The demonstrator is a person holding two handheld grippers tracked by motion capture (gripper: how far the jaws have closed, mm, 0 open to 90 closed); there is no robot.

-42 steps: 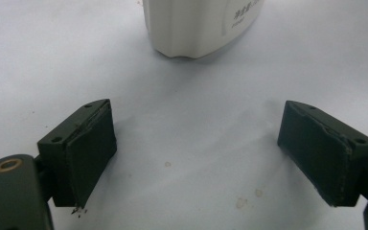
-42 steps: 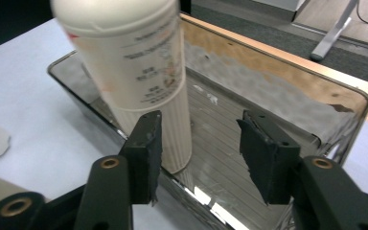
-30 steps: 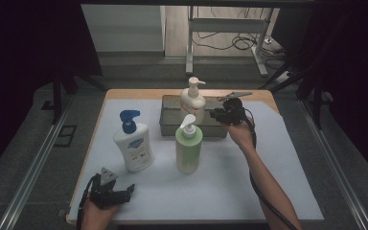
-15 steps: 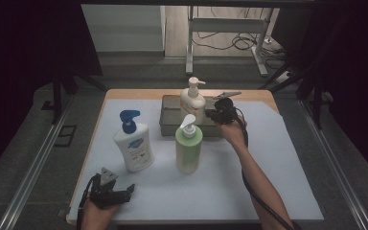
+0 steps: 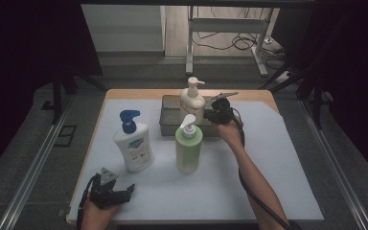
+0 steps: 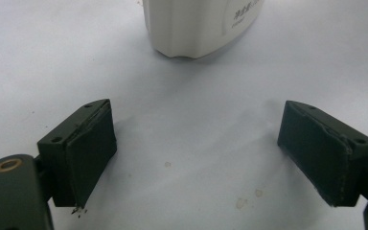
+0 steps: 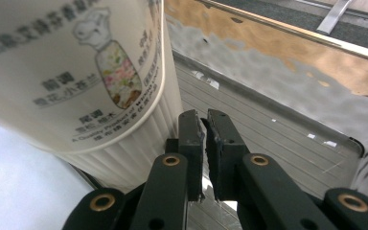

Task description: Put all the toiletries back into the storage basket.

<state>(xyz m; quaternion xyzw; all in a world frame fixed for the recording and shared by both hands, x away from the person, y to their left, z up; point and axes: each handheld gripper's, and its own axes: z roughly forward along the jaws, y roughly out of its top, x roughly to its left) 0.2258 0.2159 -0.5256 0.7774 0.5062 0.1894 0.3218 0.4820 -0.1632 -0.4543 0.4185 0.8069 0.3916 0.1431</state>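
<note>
A cream pump bottle point(image 5: 191, 100) stands in a metal tray point(image 5: 170, 122) at the back of the table. My right gripper point(image 5: 210, 115) is low beside that bottle's right side, over the tray. In the right gripper view its jaws point(image 7: 204, 120) have just been closing and stand shut with nothing between them, the cream bottle point(image 7: 76, 72) close on their left. A green pump bottle point(image 5: 188, 151) and a white bottle with a blue pump point(image 5: 133, 146) stand on the white mat. My left gripper point(image 5: 127, 191) rests near the front left edge, open point(image 6: 196, 153), facing the white bottle's base point(image 6: 196, 26).
The tray's ribbed floor point(image 7: 278, 139) and far rim lie just past the right jaws. A white mat point(image 5: 278, 158) covers the wooden table, with room on its right half. Dark floor and a desk frame point(image 5: 220, 28) lie beyond the table.
My right hand has shifted left and slightly down, closer to the cream bottle. The left hand and all three bottles have kept their places.
</note>
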